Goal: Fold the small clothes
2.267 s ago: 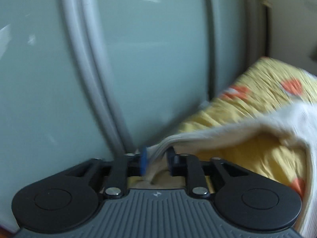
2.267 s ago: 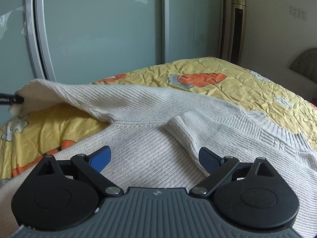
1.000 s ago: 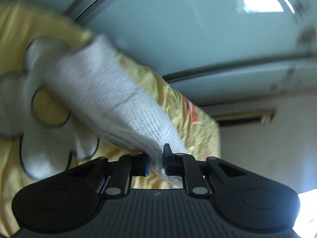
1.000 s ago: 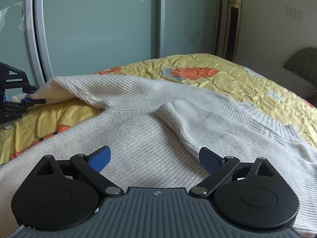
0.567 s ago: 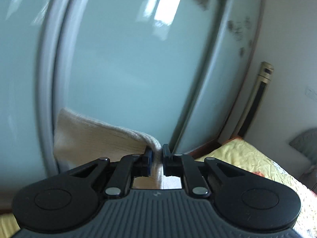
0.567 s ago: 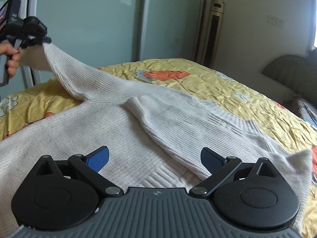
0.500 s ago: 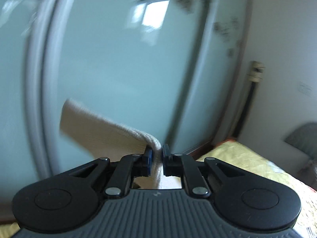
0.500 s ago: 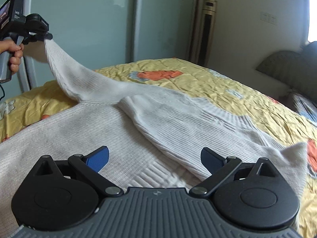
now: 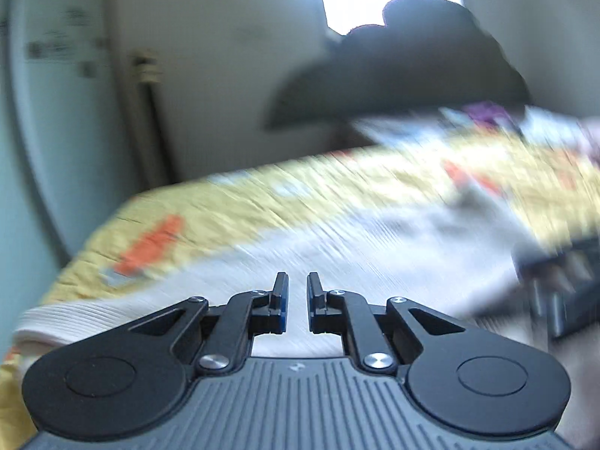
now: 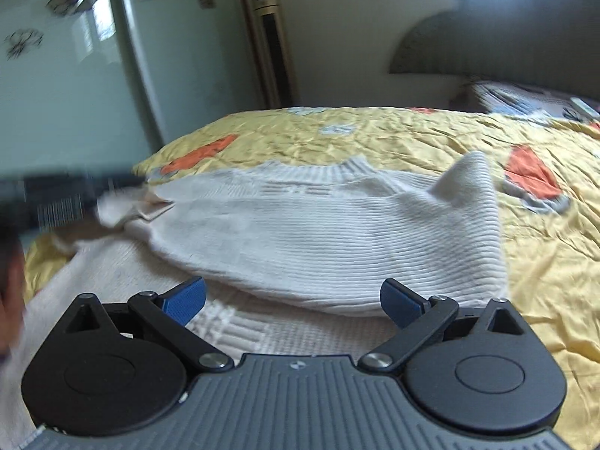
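A cream ribbed sweater [image 10: 318,236] lies spread on the yellow bedspread [image 10: 543,262], with one sleeve folded across its body. My left gripper [image 9: 297,305] is shut, with white knit showing in the thin gap between its pads. In the right wrist view it is a dark blur [image 10: 56,198] at the left edge, with the sleeve cuff [image 10: 123,210] at its tip, low over the sweater. My right gripper [image 10: 292,300] hovers open over the near part of the sweater, nothing between its blue pads. The left wrist view is heavily blurred.
Frosted sliding doors [image 10: 67,75] stand to the left, with a tall standing air conditioner [image 10: 272,45] beside them. A dark headboard [image 10: 506,45] and some items [image 10: 525,101] are at the bed's far end. A person's hand [image 10: 9,281] shows at the left edge.
The left gripper has swung down from high on the left, carrying the sleeve over the sweater's body, and has rolled level. The right gripper has shifted right, still open.
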